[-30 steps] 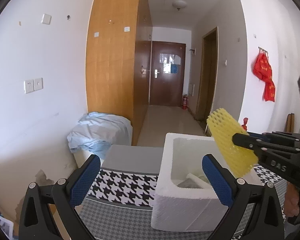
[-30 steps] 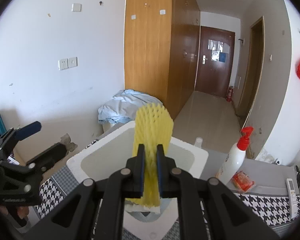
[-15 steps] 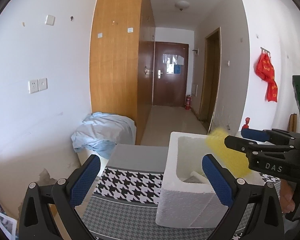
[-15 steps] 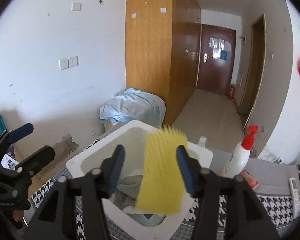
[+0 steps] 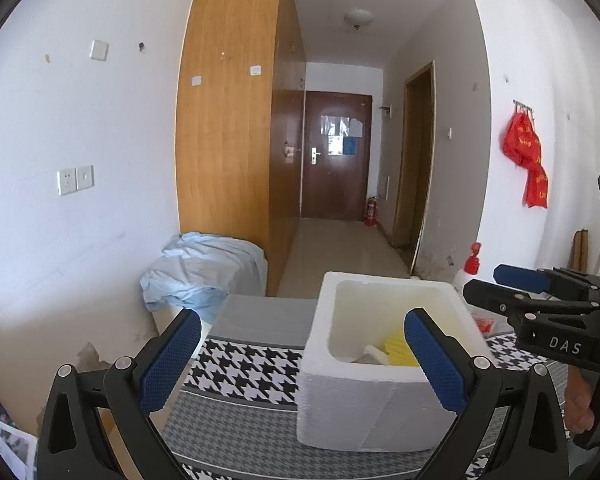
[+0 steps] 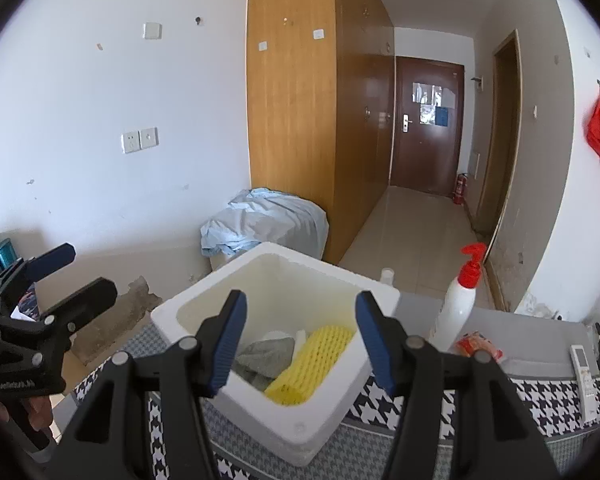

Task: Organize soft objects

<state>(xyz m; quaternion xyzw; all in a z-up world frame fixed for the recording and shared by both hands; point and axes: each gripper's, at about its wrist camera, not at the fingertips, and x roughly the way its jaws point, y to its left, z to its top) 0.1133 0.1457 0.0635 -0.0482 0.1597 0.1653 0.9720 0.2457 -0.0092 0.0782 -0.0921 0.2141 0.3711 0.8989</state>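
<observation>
A yellow foam net sleeve (image 6: 312,364) lies inside the white foam box (image 6: 188,304), leaning on its right wall beside a grey cloth (image 6: 264,354) and a white piece. My right gripper (image 6: 300,312) hangs just above and in front of the box, open, with nothing between its blue pads. In the left wrist view the same box (image 5: 380,412) stands right of centre with the yellow sleeve (image 5: 396,350) low inside it. My left gripper (image 5: 302,324) is wide open and empty, to the box's left. The right gripper (image 5: 484,280) shows at that view's right edge.
The box stands on a houndstooth-covered table (image 6: 540,400). Right of it are a white pump bottle with a red top (image 6: 458,308), a red packet (image 6: 476,344) and a white remote (image 6: 584,368). A pale blue sheet bundle (image 6: 264,224) lies by the wall behind.
The right gripper went from shut on the yellow sleeve to open. The sleeve fell and now rests in the box. Both grippers drew back slightly.
</observation>
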